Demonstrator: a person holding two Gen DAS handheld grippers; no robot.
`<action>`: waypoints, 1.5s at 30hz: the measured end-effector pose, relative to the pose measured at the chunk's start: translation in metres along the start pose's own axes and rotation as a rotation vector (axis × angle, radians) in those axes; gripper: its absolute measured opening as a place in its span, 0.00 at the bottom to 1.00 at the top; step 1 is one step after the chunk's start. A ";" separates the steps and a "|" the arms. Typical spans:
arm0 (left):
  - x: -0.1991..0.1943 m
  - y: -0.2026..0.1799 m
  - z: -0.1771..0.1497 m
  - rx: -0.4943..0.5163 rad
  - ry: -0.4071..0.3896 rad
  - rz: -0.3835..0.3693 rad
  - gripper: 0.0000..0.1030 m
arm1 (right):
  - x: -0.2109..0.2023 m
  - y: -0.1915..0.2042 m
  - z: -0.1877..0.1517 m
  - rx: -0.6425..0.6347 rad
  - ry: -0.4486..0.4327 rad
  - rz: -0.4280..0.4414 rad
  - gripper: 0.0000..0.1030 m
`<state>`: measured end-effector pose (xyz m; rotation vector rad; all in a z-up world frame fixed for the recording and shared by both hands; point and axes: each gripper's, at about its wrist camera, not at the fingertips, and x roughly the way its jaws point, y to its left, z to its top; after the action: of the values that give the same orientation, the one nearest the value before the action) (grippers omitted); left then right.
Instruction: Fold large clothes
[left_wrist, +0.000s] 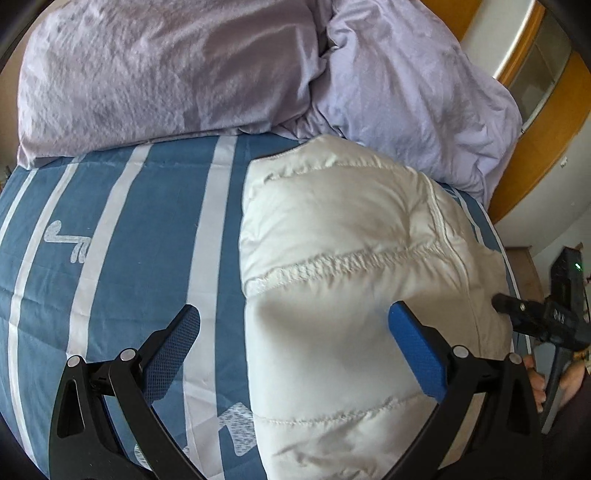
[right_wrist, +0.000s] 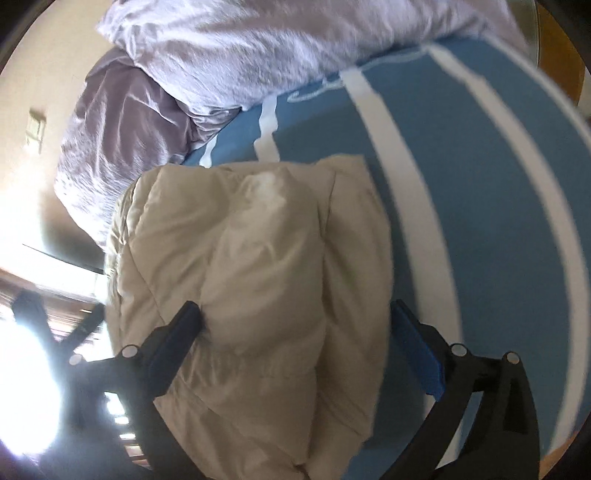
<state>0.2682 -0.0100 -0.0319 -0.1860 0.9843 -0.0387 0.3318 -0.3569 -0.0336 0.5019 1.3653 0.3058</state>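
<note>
Left wrist view: the white puffer jacket (left_wrist: 354, 258) lies folded up on the bed, on top of a blue sheet with white stripes (left_wrist: 147, 240). The left claw (left_wrist: 293, 325) hangs over the jacket's left edge with its fingers spread wide, holding nothing. One blue pad (left_wrist: 417, 354) sits over the quilted white fabric, the other over the striped sheet just beside the jacket. A lilac duvet (left_wrist: 406, 92) and a lilac pillow (left_wrist: 166, 74) are bunched up at the far end of the bed, the duvet touching the jacket's top edge. At the right edge of this view you can see the right claw (left_wrist: 498, 304) coming in at the jacket's right side, with the person's hand (left_wrist: 535, 384) on its handle.

The right wrist view is blurry and backlit, so the jacket (right_wrist: 251, 295) looks beige here. It's a puffy bundle sitting right between the right claw's (right_wrist: 295, 325) fingers, which are wide apart: the left finger presses against the fabric, the right one sits just off the jacket's edge over the sheet (right_wrist: 480, 203). Not clamped on anything. The lilac bedding (right_wrist: 221, 55) is piled beyond the jacket.
</note>
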 end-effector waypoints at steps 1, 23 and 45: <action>0.002 0.000 0.000 0.001 0.011 -0.016 0.99 | 0.003 -0.003 0.001 0.019 0.014 0.022 0.98; 0.053 0.036 0.009 -0.193 0.181 -0.350 0.99 | 0.037 -0.020 0.012 0.103 0.124 0.246 0.98; 0.038 0.061 0.029 -0.293 0.117 -0.502 0.69 | 0.029 0.000 0.026 0.062 0.040 0.409 0.50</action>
<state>0.3103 0.0497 -0.0587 -0.7042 1.0370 -0.3696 0.3627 -0.3473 -0.0549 0.8325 1.3077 0.6104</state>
